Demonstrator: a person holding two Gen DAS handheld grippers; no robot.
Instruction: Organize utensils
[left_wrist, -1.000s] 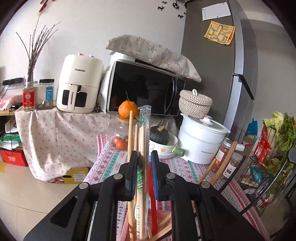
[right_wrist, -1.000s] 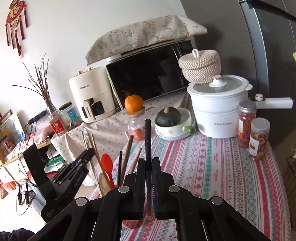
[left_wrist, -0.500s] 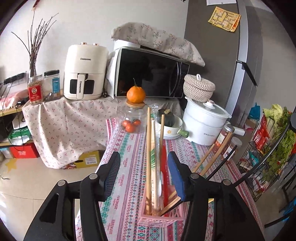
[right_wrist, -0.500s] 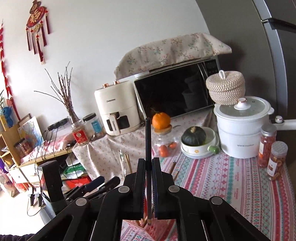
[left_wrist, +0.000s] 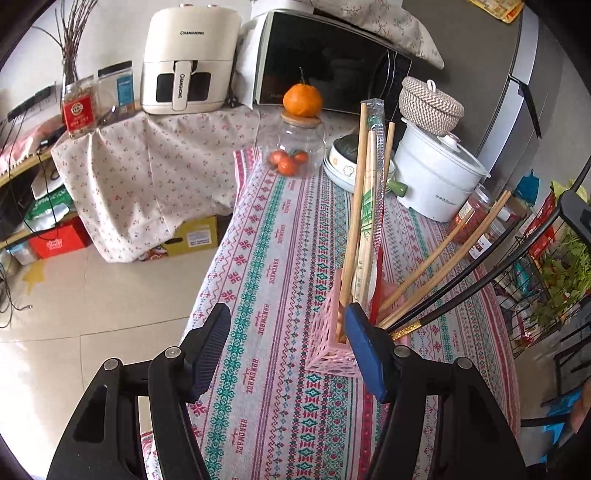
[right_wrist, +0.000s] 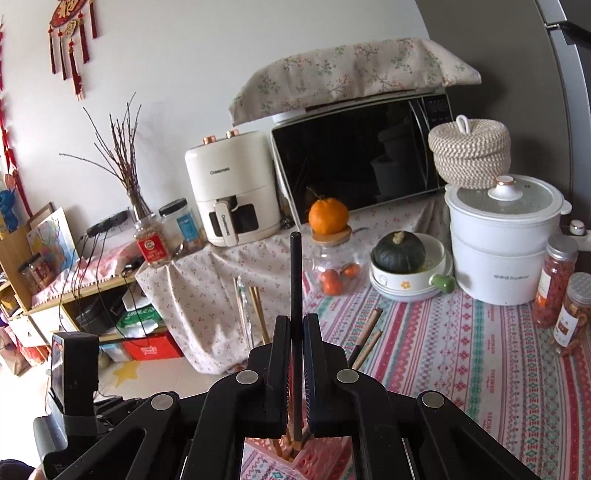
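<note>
A pink lattice holder (left_wrist: 327, 334) stands on the patterned tablecloth (left_wrist: 280, 258). Several wooden chopsticks (left_wrist: 354, 206), a plastic-wrapped pair (left_wrist: 373, 192) and black chopsticks (left_wrist: 461, 291) stand in it. My left gripper (left_wrist: 286, 345) is open and empty, just before the holder. My right gripper (right_wrist: 295, 339) is shut on a black chopstick (right_wrist: 295, 273), upright, its lower end in the pink holder (right_wrist: 314, 458) below the jaws. Wooden chopsticks (right_wrist: 255, 314) stick up beside it.
At the table's far end stand a glass jar with an orange on its lid (left_wrist: 295, 144), a bowl with a green squash (right_wrist: 402, 262), a white pot (right_wrist: 506, 240) and snack jars (right_wrist: 557, 277). A microwave (right_wrist: 362, 155) and air fryer (right_wrist: 232, 184) sit behind. A wire rack (left_wrist: 546, 280) is right.
My left gripper let go of the wooden and wrapped chopsticks, opened wide and drew back; they now stand in the holder. My right gripper stays shut on the black chopstick.
</note>
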